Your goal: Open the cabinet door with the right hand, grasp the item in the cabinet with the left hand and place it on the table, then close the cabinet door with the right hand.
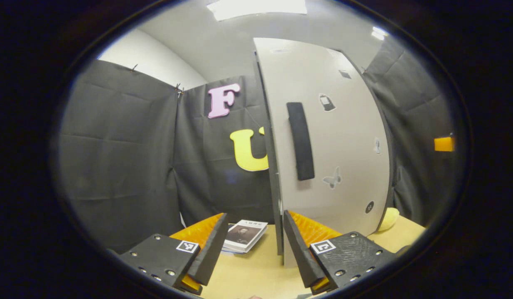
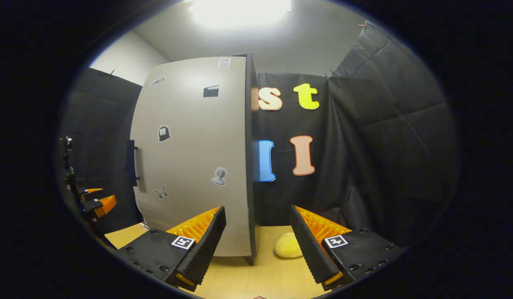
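A tall cabinet stands on the table, and its pale door (image 1: 343, 137) lies flat against the body, so the inside is hidden. A black vertical handle (image 1: 300, 141) sits near the door's left edge in the left gripper view. My left gripper (image 1: 254, 216) is open and empty, a short way in front of that edge. In the right gripper view the door (image 2: 194, 158) is ahead and to the left, with the handle (image 2: 131, 162) at its far side. My right gripper (image 2: 257, 209) is open and empty, facing the cabinet's right corner. The other gripper (image 2: 96, 203) shows far left.
A book (image 1: 244, 234) lies on the wooden table (image 1: 256, 270) left of the cabinet. A yellow soft lump (image 2: 287, 246) rests on the table to the cabinet's right, also seen as a yellow lump (image 1: 388, 219). Black cloth walls close in behind and on both sides.
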The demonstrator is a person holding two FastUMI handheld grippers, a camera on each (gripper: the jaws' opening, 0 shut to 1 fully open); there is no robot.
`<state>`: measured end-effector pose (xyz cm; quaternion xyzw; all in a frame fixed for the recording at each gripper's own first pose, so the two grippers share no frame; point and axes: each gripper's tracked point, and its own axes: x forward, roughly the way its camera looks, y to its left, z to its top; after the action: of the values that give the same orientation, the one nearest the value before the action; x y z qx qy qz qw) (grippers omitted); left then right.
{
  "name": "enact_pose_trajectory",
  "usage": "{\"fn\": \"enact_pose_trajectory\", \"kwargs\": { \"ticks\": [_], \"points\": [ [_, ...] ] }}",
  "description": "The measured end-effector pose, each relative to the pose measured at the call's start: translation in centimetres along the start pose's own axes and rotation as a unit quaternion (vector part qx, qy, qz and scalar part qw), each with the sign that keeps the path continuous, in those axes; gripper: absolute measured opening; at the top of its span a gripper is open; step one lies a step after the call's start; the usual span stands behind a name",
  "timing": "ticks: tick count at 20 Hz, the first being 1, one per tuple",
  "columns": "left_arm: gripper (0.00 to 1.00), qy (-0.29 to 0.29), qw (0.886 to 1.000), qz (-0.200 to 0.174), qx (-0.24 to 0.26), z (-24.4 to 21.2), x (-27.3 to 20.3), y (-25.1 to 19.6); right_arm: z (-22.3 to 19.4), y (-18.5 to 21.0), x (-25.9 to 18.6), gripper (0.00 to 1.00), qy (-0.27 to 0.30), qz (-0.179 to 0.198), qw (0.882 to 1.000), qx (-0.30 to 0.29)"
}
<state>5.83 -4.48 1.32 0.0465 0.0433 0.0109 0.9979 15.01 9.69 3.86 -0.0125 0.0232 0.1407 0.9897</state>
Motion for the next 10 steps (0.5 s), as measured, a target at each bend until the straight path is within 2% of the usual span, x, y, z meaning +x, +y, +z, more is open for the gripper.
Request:
{"fn": "enact_pose_trajectory", "kwargs": {
  "ticks": [4,8,10],
  "points": [
    [0.8,-0.008,1.0,0.012,-0.004,1.6,-1.6,-1.6,-3.4,-3.0,-0.5,0.98,0.02,-0.01,1.0,0.008],
    [0.82,-0.01,1.0,-0.006,-0.006,2.3,-2.2,-2.9,-5.2,-4.5,-1.4,0.98,0.019,-0.035,0.999,0.0],
    [0.8,-0.014,1.0,-0.015,-0.003,2.3,-2.2,-3.1,-5.2,-4.5,-1.7,0.98,0.013,-0.044,0.999,0.004]
  ]
}}
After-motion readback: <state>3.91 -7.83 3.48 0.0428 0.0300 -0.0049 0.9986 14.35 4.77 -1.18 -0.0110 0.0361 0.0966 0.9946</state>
